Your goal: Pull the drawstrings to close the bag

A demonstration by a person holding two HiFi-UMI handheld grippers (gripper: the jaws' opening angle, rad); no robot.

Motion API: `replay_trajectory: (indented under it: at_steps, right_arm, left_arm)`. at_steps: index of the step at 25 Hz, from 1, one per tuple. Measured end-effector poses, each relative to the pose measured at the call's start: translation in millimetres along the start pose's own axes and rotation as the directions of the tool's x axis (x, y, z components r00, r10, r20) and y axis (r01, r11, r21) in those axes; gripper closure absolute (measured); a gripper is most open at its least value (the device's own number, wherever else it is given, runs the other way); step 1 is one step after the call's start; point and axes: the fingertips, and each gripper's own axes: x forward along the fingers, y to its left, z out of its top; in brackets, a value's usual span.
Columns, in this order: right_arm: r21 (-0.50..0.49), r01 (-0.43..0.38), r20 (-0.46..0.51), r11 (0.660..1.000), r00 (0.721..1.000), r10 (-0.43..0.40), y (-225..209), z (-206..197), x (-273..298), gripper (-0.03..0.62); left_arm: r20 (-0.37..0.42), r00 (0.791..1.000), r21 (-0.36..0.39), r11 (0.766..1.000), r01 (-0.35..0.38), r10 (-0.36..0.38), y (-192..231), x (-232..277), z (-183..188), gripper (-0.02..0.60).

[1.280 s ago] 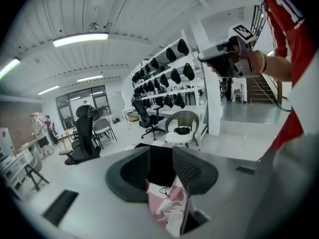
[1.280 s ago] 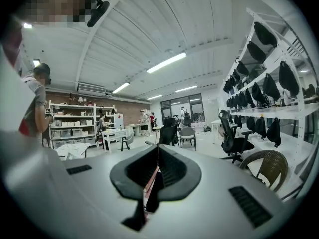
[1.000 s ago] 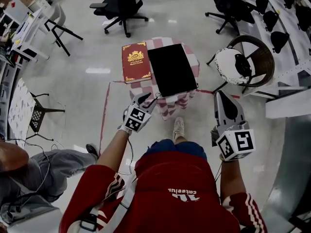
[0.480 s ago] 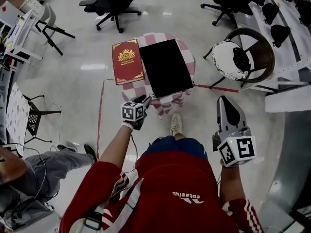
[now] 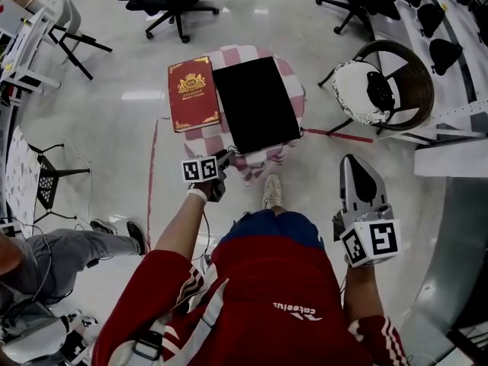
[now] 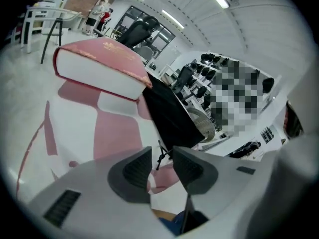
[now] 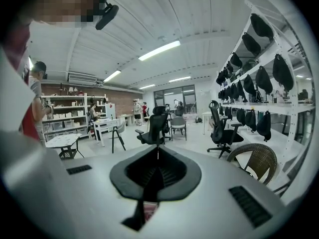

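Head view shows left tongs (image 5: 226, 158) open near a corner of the black bag (image 5: 255, 104) on the tabletop (image 5: 292, 78); right tongs (image 5: 357, 175) closed, empty.

Black drawstring bag (image 5: 255, 104) — flat, rectangular, matte — lies on the pink-and-white checked table (image 5: 293, 86), its long left side just beside a red book (image 5: 191, 94). Its near end reaches the table's front edge. Thin black drawstrings (image 6: 160, 156) hang from that end — slack.
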Motion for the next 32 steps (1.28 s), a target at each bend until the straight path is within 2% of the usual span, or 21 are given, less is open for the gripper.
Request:
replay_trajectory:
  at_steps: [7, 14, 17, 19, 23, 27, 32]
  right_arm:
    - [0.013, -0.002, -0.008, 1.0, 1.0, 0.003, -6.2, -3.9, 3.5, 0.579]
    - [0.012, -0.005, -0.013, 1.0, 1.0, 0.005, -9.4, -3.6, 3.6, 0.579]
    - [0.013, -0.005, -0.019, 1.0, 1.0, 0.005, -10.1, -5.8, 3.7, 0.579]
    - [0.011, -0.004, -0.022, 1.0, 1.0, 0.004, -11.0, -5.9, 3.2, 0.579]
    - [0.017, 0.0, -0.021, 1.0, 1.0, 0.0, -15.5, -3.8, 2.4, 0.579]
    - [0.026, -0.006, -0.019, 1.0, 1.0, 0.007, -18.8, 0.2, 2.1, 0.579]
    - [0.022, -0.018, -0.008, 1.0, 1.0, 0.018, -19.5, 7.7, 2.1, 0.579]
  left_arm:
    - [0.005, 0.995, -0.105, 0.99, 0.099, -0.099, -6.1, 2.4, 1.2, 0.451]
    - [0.0, 0.992, -0.149, 0.981, 0.127, -0.129, -7.9, 6.4, 4.4, 0.451]
    - [-0.008, 0.992, -0.152, 0.981, 0.124, -0.127, -5.1, 9.4, 6.7, 0.471]
    - [-0.027, 0.992, -0.143, 0.983, 0.114, -0.119, -4.6, 10.1, 4.4, 0.505]
    - [-0.073, 0.993, -0.077, 0.993, 0.09, -0.095, -9.0, 11.0, -2.9, 0.568]
    - [-0.075, 0.994, -0.028, 0.997, 0.075, -0.077, -16.0, 5.6, 1.1, 0.574]
    - [-0.041, 0.998, 0.043, 0.998, 0.05, -0.048, -29.9, -9.7, 17.2, 0.574]
